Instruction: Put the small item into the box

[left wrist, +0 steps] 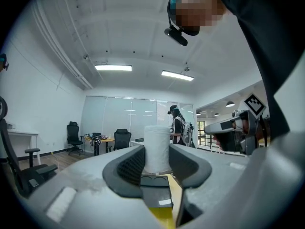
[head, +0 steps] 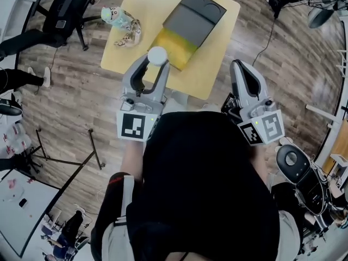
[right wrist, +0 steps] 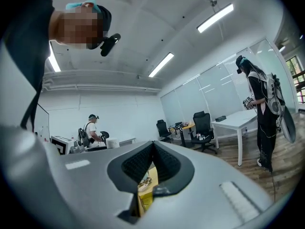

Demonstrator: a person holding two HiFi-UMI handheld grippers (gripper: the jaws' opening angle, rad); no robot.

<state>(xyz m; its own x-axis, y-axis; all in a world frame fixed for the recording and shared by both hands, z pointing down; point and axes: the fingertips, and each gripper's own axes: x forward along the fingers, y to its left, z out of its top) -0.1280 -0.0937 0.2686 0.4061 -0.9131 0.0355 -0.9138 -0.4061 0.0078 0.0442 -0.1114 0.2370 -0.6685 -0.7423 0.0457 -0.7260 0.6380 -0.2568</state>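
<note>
1. Head view: the left gripper [head: 156,64] pointed level, its jaws pinching the white small item [head: 156,54]. The open box [head: 187,26] lay just ahead of them on the desk [head: 217,58]. The right gripper [head: 238,65] pointed level alongside.
2. Left gripper view: the small item [left wrist: 157,147] stood upright between the jaws, gripped on both sides.
3. Right gripper view: the jaws were pressed together at their tips, with nothing between them.

The open dark-lidded box [head: 187,29] lies on the pale wooden bench [head: 212,69], with a teal soft toy [head: 116,17] and a tan toy [head: 130,36] to its left near the bench's left edge. The small white cylinder [head: 156,55] sits between the left tongs [head: 156,64] over the bench's near edge, just before the box. The right tongs [head: 237,65] are off the bench's near right corner, over the floor.
</note>
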